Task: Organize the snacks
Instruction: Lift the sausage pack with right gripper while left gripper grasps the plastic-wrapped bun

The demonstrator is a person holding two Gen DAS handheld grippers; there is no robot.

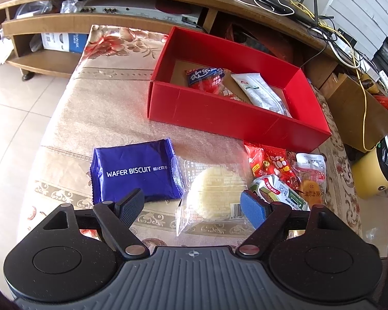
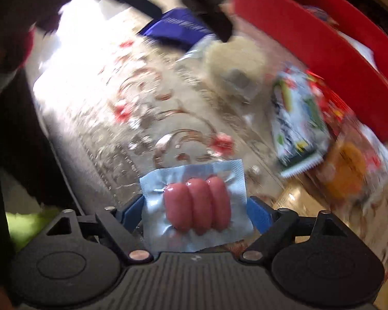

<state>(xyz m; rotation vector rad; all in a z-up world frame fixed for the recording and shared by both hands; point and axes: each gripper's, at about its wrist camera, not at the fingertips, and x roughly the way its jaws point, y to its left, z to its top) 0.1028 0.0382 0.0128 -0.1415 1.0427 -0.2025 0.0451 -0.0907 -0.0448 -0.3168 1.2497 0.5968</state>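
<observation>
My left gripper (image 1: 192,206) is open and empty above a clear bag with a pale round cake (image 1: 214,196). A blue wafer biscuit packet (image 1: 134,173) lies just left of it. A red box (image 1: 219,113) behind them holds a blue-red packet (image 1: 207,77) and a white packet (image 1: 261,93). Right of the cake lie a green-white packet (image 1: 282,191), a red packet (image 1: 269,162) and an orange snack pack (image 1: 310,178). My right gripper (image 2: 195,210) is shut on a clear pack of three pink sausages (image 2: 198,204), held above the table; this view is blurred.
The table has a floral cloth (image 1: 103,103) with its left edge over a tiled floor. A wooden TV stand (image 1: 90,23) with cables and devices stands behind. A yellow bin (image 1: 375,170) stands at the right.
</observation>
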